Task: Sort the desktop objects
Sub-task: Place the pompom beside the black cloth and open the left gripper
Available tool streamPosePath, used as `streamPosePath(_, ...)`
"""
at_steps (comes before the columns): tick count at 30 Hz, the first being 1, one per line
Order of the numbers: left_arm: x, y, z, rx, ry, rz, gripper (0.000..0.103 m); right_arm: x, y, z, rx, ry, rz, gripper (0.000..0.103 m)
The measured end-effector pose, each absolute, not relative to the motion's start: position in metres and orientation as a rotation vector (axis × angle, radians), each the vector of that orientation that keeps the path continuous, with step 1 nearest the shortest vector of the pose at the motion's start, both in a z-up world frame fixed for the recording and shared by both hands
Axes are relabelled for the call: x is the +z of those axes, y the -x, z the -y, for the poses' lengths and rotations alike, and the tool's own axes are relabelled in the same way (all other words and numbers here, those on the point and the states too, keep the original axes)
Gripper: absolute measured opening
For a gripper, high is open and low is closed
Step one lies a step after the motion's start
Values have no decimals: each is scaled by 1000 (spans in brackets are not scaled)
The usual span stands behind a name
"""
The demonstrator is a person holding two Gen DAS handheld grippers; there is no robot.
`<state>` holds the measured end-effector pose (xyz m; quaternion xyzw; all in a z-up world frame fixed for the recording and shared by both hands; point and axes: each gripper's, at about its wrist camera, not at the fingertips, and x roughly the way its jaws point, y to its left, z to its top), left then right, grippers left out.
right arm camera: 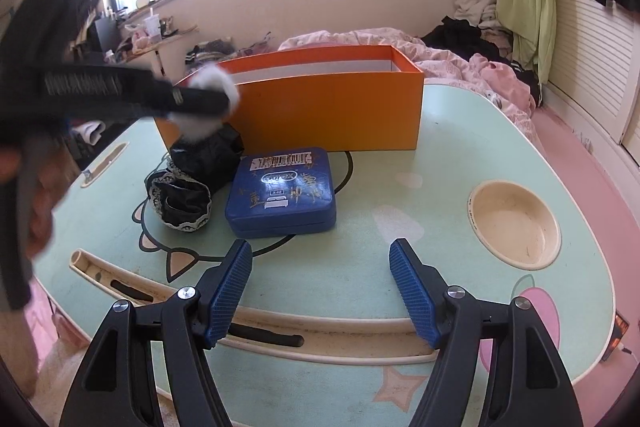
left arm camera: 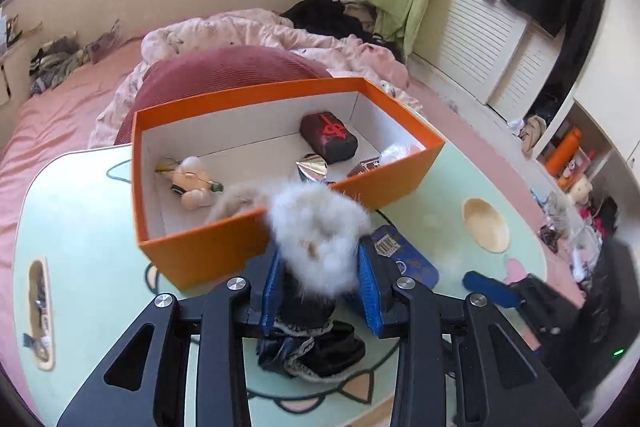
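Left gripper (left arm camera: 320, 275): pinched on the white fur pom (left arm camera: 318, 227), lifted at the orange box (left arm camera: 400, 183) near rim, likely for dropping in.
Fur piece: long axis runs down; its black lace skirt (left arm camera: 310, 351) trails onto the table (right arm camera: 360, 267).
Right gripper (right arm camera: 320, 291): spread, empty, facing the blue tin (right arm camera: 282, 193) mid-table.

Left tool (left arm camera: 320, 285) clamped on a white fluffy toy (left arm camera: 320, 231), black frilled cloth (left arm camera: 310, 345) hanging from it onto the surface (left arm camera: 92, 239). Toy held at the near wall of the orange box (left arm camera: 200, 251). Inside the box: dark block with red mark (left arm camera: 329, 137), beige bead charm (left arm camera: 192, 183), silver disc (left arm camera: 312, 166). Blue tin (left arm camera: 408, 259) just right of the toy. Right tool (left arm camera: 492, 289) at far right.
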<state>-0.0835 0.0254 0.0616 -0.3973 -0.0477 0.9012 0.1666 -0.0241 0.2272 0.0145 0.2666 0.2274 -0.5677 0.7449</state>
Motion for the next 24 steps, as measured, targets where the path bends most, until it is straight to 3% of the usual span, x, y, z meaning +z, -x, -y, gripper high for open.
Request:
streamPosePath(2, 59, 81, -27, 2595, 1076, 163, 57, 14, 26, -227, -1236, -584, -494, 70)
streamPosePath(4, 62, 74, -24, 2610, 1028, 221, 62, 16, 29, -229, -1239, -590, -477, 64)
streamPosePath(6, 66, 62, -17, 2622, 982, 284, 71, 18, 33, -229, -1237, -599, -452, 50)
streamPosePath(9, 67, 43, 2, 2667, 953, 325, 81, 27, 41, -229, -1227, -604, -398, 44)
streamPosePath(15, 29, 22, 35, 2683, 1223, 423, 82, 74, 45, -201, -1086, -658, -314, 44)
streamPosePath(19, 21, 16, 34, 2741, 1217, 356, 83, 107, 21, -146, -913, -756, -375, 45)
streamPosePath(21, 17, 18, 27, 2775, 1212, 282, 84, 113, -9, -112, -805, -820, -465, 69)
streamPosePath(24, 12, 17, 19, 2811, 1217, 181, 84, 106, -45, -69, -758, -922, -537, 70)
